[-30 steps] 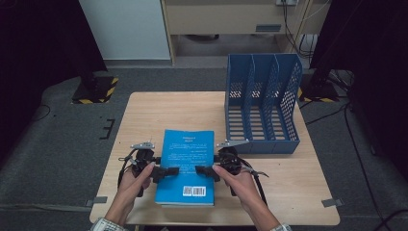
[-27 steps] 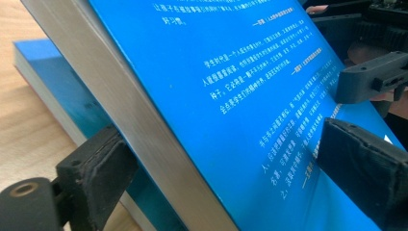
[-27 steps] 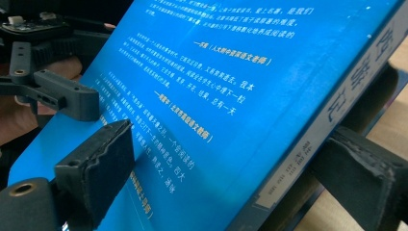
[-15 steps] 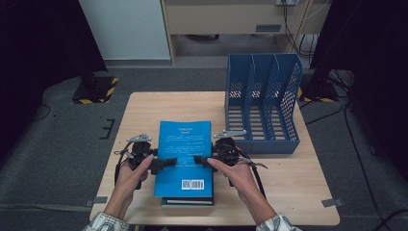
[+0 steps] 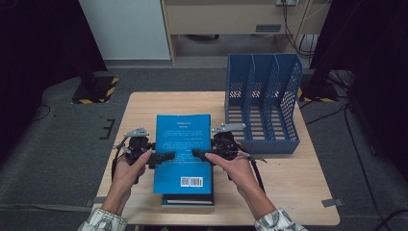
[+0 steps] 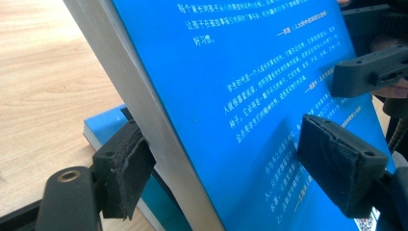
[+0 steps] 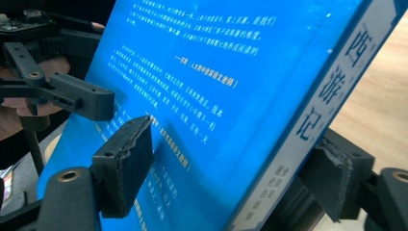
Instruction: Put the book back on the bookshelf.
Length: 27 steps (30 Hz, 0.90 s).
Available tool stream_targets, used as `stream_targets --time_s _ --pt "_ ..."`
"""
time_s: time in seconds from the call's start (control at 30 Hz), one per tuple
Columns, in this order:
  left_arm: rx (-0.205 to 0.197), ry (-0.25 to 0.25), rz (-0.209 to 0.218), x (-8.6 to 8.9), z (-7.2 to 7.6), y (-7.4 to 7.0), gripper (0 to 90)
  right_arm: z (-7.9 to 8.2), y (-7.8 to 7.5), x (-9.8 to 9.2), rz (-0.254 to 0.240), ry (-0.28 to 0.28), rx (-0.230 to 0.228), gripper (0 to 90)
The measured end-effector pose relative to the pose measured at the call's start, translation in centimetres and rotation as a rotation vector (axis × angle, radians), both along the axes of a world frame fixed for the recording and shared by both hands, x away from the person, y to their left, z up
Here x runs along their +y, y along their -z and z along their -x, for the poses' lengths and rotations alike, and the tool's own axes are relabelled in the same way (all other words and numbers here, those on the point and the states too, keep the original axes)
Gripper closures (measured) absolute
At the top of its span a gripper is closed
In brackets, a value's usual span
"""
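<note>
Lifted off the stack since a second ago: the blue book (image 5: 183, 144), then flat on the wooden table (image 5: 139, 103), now raised and tilted, with another book (image 5: 187, 198) uncovered beneath its near edge. In the high view, held above the table's near middle between the left gripper (image 5: 156, 158) on one long edge and the right gripper (image 5: 201, 154) on the other, the blue file rack (image 5: 262, 108) standing upright at the table's far right, apart from the book. In the left gripper view, jaws just closing and now pinching the page edge of the blue book (image 6: 250, 96), one pad under it and one on the printed cover, the second book (image 6: 103, 127) lying flat on the table below, the right gripper (image 6: 370, 72) on the far edge. In the right gripper view, jaws likewise just closing and now clamped across the spine side of the blue book (image 7: 216, 96), spine lettering legible here as nowhere else, the left gripper (image 7: 82, 98) opposite. Judged from these frames: pick-up done, likely headed for a slot in the rack.
</note>
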<state>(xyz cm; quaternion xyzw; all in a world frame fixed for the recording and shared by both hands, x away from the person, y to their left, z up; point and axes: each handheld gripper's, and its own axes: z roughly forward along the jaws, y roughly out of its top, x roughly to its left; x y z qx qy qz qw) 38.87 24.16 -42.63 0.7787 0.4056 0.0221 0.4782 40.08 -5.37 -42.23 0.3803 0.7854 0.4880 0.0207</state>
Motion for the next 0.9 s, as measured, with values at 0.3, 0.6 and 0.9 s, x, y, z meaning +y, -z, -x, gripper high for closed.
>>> stream_targets --time_s 0.3,0.6,0.9 --pt "-0.027 -0.025 -0.007 0.1 -0.4 -1.2 25.5 -0.6 -1.2 0.2 0.013 0.001 -0.016 28.3" --pt "-0.047 -0.038 -0.033 0.0 -0.7 -2.3 28.1 -1.1 -2.5 0.2 0.028 0.004 -0.048 33.1" --pt "-0.052 -0.048 -0.043 0.0 -1.2 -3.1 32.3 -1.6 -3.4 0.1 0.038 0.005 -0.072 37.1"
